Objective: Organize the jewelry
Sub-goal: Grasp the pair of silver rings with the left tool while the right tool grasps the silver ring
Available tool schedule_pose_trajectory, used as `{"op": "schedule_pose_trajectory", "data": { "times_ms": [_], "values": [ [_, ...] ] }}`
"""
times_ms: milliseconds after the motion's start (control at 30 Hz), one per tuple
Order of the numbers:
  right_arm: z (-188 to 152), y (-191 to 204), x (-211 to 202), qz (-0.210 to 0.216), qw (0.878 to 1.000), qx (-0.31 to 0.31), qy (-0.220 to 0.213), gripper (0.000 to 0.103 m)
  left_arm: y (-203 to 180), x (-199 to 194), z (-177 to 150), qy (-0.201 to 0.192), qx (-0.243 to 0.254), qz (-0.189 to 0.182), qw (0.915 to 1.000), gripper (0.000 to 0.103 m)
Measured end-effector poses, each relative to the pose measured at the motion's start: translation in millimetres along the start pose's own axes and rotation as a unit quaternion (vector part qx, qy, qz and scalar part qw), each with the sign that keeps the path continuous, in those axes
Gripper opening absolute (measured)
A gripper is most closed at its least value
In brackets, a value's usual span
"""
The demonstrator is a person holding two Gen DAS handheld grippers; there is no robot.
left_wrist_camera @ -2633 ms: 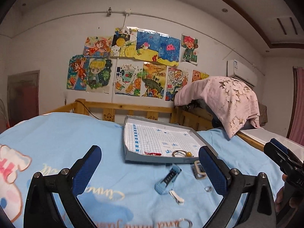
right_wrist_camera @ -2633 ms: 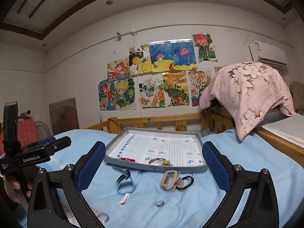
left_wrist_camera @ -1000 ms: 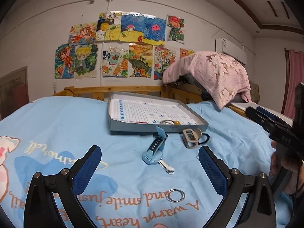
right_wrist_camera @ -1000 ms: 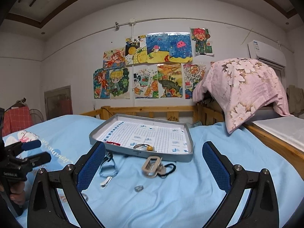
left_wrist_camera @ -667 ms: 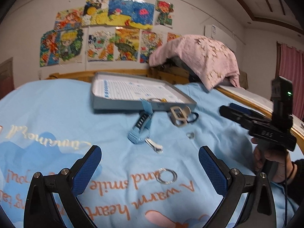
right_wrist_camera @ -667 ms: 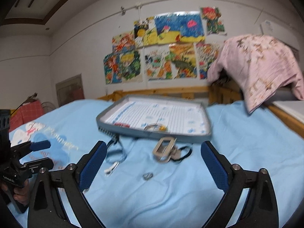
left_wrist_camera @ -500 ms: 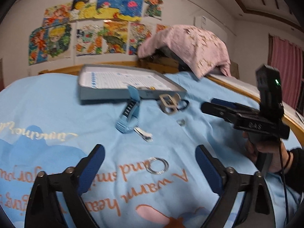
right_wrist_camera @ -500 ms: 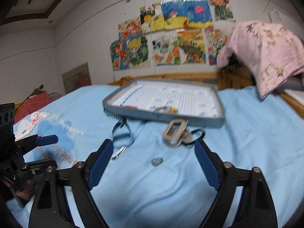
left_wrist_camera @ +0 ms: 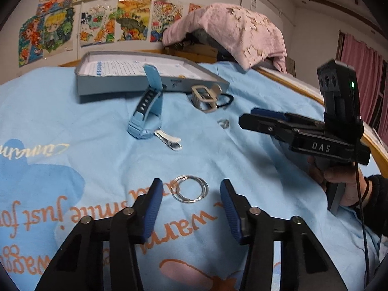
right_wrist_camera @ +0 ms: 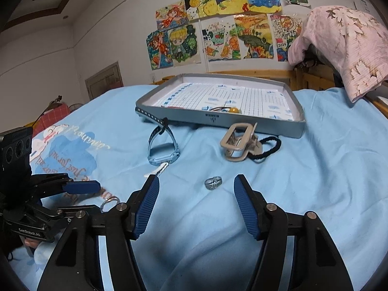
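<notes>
Jewelry lies on a light blue bedsheet. My left gripper (left_wrist_camera: pixel 190 189) is open, its blue pads either side of a pair of silver hoop rings (left_wrist_camera: pixel 190 188) on the sheet. My right gripper (right_wrist_camera: pixel 196 184) is open just short of a small silver ring (right_wrist_camera: pixel 213 182). A blue watch (left_wrist_camera: pixel 145 111) leans on the grey tray (left_wrist_camera: pixel 116 88); it also shows in the right wrist view (right_wrist_camera: pixel 161 149). A beige hair claw (right_wrist_camera: pixel 238 143) with a black hair tie (right_wrist_camera: pixel 268 149) lies before the tray (right_wrist_camera: pixel 242 122), which holds a bracelet with a yellow bead (right_wrist_camera: pixel 234 109). A white hair clip (left_wrist_camera: pixel 168 140) lies near the watch.
The bed has a wooden rail (left_wrist_camera: pixel 303 89) along its right side and far end. A pink floral cloth (right_wrist_camera: pixel 339 46) hangs over something beyond the rail. Drawings cover the wall (right_wrist_camera: pixel 218 24). The right gripper shows in the left wrist view (left_wrist_camera: pixel 247 121).
Both grippers have tilted down and come closer to the sheet, and their jaws have narrowed. The left now frames the hoop rings; the right has neared the small ring.
</notes>
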State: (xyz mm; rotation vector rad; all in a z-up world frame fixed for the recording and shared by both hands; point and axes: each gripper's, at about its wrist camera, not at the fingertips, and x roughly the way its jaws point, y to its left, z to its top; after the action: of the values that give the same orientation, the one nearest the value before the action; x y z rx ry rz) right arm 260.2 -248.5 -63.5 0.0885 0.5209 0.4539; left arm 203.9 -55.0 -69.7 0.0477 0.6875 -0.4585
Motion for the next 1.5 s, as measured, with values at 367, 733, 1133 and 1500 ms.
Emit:
{"op": "schedule_pose_trajectory", "data": {
  "times_ms": [367, 733, 1133, 1500],
  "values": [
    [-1, -1, 20, -0.013, 0.999, 0.005, 0.038, 0.05, 3, 18, -4, 0.046, -0.005, 0.027, 0.9985, 0.028],
    [0, -1, 58, -0.014, 0.996, 0.012, 0.085, 0.034, 10, 29, -1, 0.046, -0.03, 0.045, 0.9975, 0.028],
    [-16, 19, 49, -0.003, 0.996, -0.015, 0.085, 0.018, 7, 24, -5, 0.03, -0.025, 0.06, 0.9975, 0.028],
    [-20, 22, 35, -0.012, 0.997, -0.017, 0.07, 0.018, 12, 20, -6, 0.019, -0.032, 0.055, 0.9978, 0.028]
  ]
}}
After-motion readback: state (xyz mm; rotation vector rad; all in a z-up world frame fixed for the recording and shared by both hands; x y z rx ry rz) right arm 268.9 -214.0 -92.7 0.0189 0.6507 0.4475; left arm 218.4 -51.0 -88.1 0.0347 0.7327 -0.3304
